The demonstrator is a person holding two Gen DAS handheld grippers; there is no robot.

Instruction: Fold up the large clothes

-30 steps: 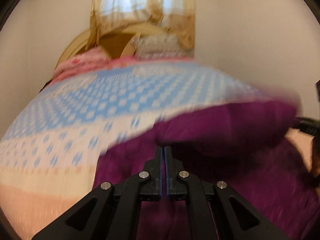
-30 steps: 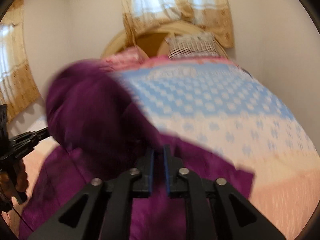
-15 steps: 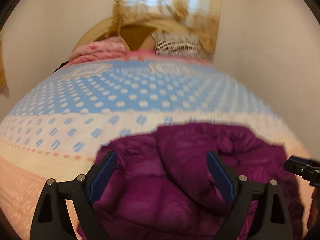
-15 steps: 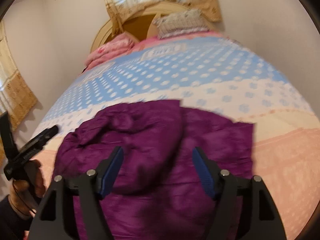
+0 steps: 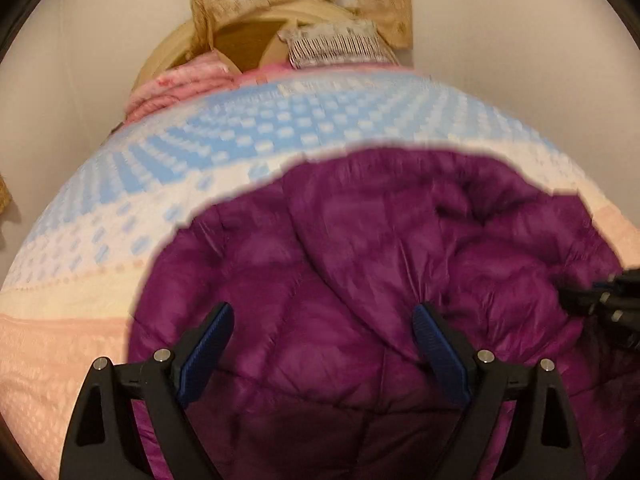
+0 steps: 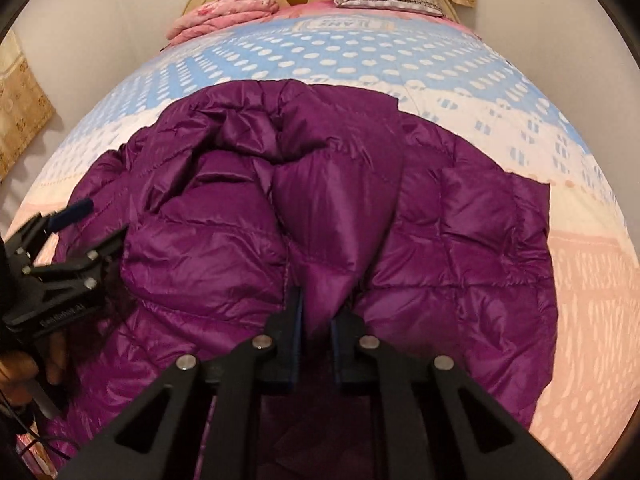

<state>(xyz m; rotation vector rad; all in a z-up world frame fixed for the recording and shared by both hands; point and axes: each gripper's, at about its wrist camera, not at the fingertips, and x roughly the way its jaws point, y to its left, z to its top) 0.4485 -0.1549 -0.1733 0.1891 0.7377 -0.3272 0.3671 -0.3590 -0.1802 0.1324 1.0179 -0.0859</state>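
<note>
From my left wrist camera, I see the left tongs (image 5: 322, 344) spread wide, both blue pads clear of the fabric and gripping nothing. Below and between them lies the purple puffer jacket (image 5: 360, 264), spread across the near end of the bed (image 5: 60, 344), on a bedspread that is peach near me and blue with white dots farther off. The picture is somewhat blurred. At the right edge the black tip of the right tongs (image 5: 600, 300) reaches in over the jacket. Beyond, a pink blanket (image 5: 176, 88) and a striped pillow (image 5: 336, 46) sit by the headboard.

From my right wrist camera, the right tongs (image 6: 316, 316) are closing, and a ridge of the purple puffer jacket (image 6: 440, 240) sits pinched between the pads. The jacket lies partly folded over itself, one layer doubled across the middle. At the left edge the left tongs (image 6: 86, 228) hang agape over the jacket's edge, with a hand (image 6: 24, 364) on the handle.
</note>
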